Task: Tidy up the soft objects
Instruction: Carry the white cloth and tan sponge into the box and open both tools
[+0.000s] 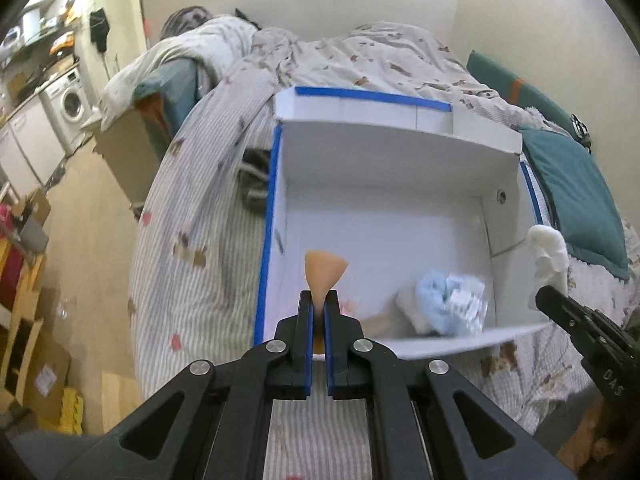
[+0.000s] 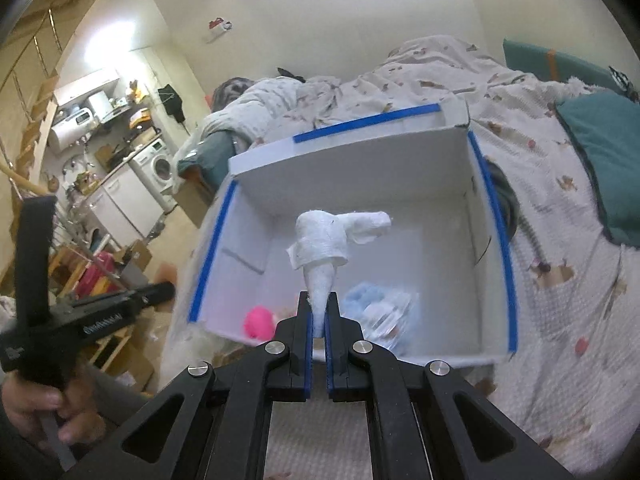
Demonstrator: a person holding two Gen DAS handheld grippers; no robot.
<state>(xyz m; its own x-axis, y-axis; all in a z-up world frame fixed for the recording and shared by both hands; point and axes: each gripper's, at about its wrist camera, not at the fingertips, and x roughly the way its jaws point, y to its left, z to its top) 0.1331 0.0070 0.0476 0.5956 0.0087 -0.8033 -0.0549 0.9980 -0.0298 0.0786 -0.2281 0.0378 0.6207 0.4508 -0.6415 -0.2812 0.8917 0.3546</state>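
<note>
I have both claws clamped: the left gripper (image 1: pixel 319 304) pinches a thin peach-coloured soft piece (image 1: pixel 325 270) by its narrow end, and the right gripper (image 2: pixel 319 312) squeezes the tail of a white cloth roll (image 2: pixel 328 240), both held above the white box (image 1: pixel 400 148) that sits on the bed (image 1: pixel 192 200). My worry is the grips themselves: each bites only a slim tip, so a quick swing could let the piece slip out and land on the bedding rather than in the box. The two tools also sit close together at the lower edge of the box, so they may knock. I cannot make out what the pale blue bundle (image 2: pixel 372 300) and the pink thing (image 2: pixel 258 322) at the bottom of the box really are; both are blurred and partly covered by the claws.
</note>
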